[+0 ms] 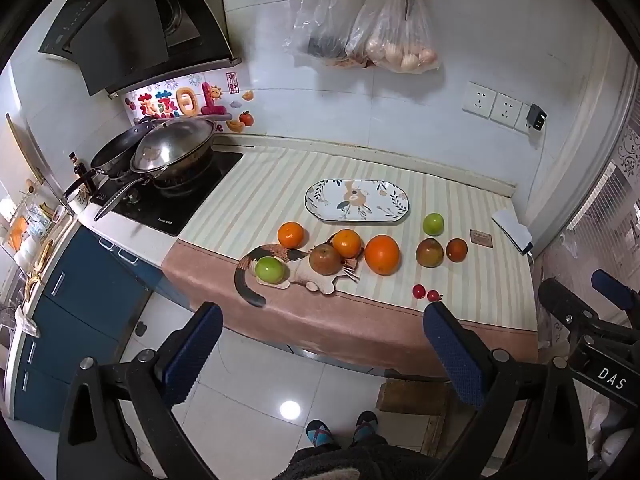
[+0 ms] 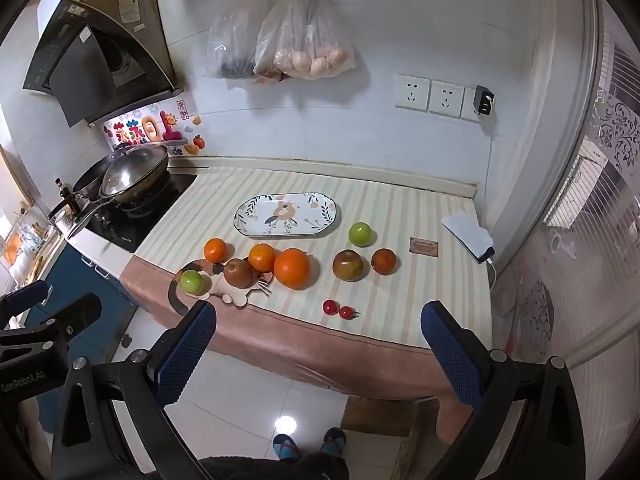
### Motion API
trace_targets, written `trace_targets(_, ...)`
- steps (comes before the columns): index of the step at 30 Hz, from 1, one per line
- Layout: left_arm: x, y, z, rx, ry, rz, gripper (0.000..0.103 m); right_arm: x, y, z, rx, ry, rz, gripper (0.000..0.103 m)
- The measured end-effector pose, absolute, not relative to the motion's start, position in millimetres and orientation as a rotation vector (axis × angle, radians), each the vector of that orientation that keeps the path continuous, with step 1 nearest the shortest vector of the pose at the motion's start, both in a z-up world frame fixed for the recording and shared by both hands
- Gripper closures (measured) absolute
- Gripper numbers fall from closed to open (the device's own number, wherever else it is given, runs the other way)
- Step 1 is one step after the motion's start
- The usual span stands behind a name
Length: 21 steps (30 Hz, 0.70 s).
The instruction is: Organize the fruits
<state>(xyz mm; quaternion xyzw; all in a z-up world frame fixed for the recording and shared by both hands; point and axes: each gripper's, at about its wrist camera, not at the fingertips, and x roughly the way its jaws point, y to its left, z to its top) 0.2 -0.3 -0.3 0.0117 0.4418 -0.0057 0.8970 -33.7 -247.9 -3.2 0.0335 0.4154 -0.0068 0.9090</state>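
**Fruit scattered in front of an empty oval plate, both grippers held back and spread wide**

An oval ceramic plate (image 1: 357, 201), glossy white with a painted leaf-and-flower pattern, lies flat on a striped cloth (image 1: 460, 200) whose front hem is a plain pinkish band with a cat figure printed on it. All the fruit lies on the near side of the plate, none on it. The large orange (image 1: 382, 254), round and dimpled, sits directly in front of the plate; two smaller oranges (image 1: 347, 243) lie to its left, one touching a dull reddish-brown apple (image 1: 325, 259). A smooth green apple (image 1: 272, 269) rests farthest left of the plate, on the cat print. To the plate's right sit another green apple (image 1: 433, 224), a mottled red-green apple (image 1: 429, 253) and a dark red round fruit (image 1: 457, 249). Two tiny cherry tomatoes (image 1: 425, 293) lie nearest the cloth's front edge.

The left gripper (image 1: 320, 344) and right gripper (image 2: 320, 344) both tilt downward over the tiled floor, short of the cloth's hem. Each has its blue, knurled pads (image 2: 184, 350) spread fully apart with nothing between them. All fruit lies well beyond the fingertips.
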Motion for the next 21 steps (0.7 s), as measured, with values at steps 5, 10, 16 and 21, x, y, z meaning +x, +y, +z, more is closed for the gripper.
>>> trace_targets(5, 0.0, -1.7, -0.2, 0.027, 0.916, -0.012, 0.0, -33.2, -249.5, -2.9, 0.077, 0.856, -0.012, 0.0)
trace_targets(10, 2.1, -6.3, 1.2, 0.026, 0.908, -0.012, 0.0, -34.9, -249.6, -0.7, 0.083, 0.854, -0.009, 0.0)
trace_targets(16, 3.0, -10.1, 5.2, 0.027, 0.906, -0.014, 0.0, -34.0, -254.1, -1.6, 0.081, 0.851, -0.006, 0.0)
trace_targets(21, 6.0, -15.6, 10.2, 0.033, 0.904, -0.019, 0.0, -37.3, -249.4, 4.3, 0.083, 0.853, -0.002, 0.0)
